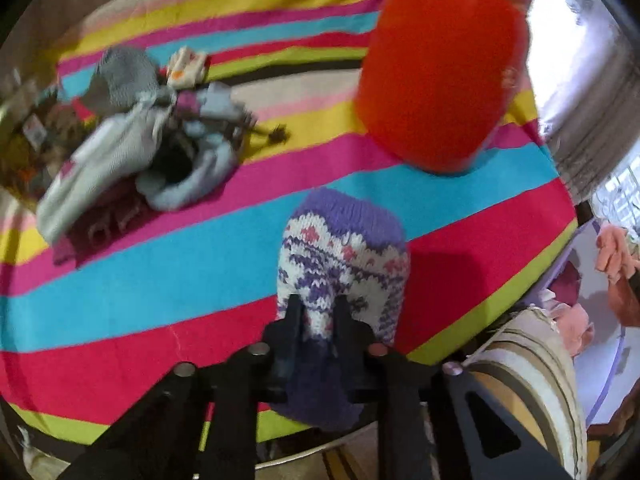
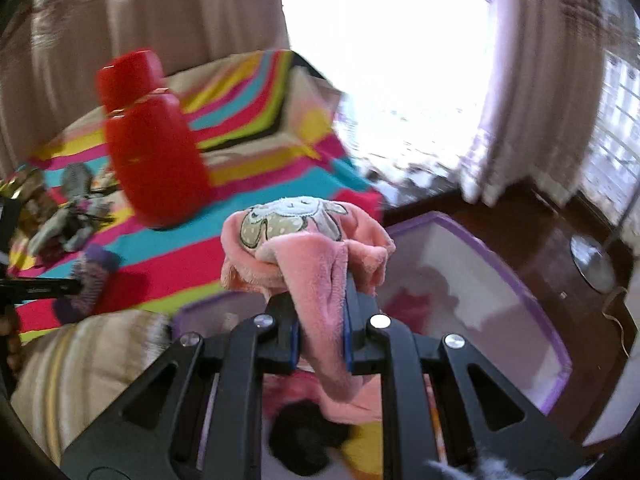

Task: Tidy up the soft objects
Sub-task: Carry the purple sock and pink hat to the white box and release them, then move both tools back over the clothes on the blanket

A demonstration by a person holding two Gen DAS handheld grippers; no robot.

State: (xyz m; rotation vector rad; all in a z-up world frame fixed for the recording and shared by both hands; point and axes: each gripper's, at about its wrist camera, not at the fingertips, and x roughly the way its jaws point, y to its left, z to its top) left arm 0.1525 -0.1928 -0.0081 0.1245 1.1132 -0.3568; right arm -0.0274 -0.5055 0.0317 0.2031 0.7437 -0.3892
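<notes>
Knit sock [image 1: 344,264]: purple-white, clamped in left gripper [image 1: 318,304] above striped bedspread [image 1: 160,280].
Pink garment [image 2: 316,264]: clenched by right gripper [image 2: 320,312], over purple-rimmed bin [image 2: 520,280].

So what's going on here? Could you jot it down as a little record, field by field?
surface: striped cloth in bright bands
left gripper: jaws shut on a purple-and-white knitted sock
right gripper: jaws shut on a pink fleecy garment with a sheep patch
container: purple-rimmed bin beside the surface, some clothes in it
waiting pile: grey and pale blue knitwear at the far left
other: red bottle standing on the cloth
</notes>
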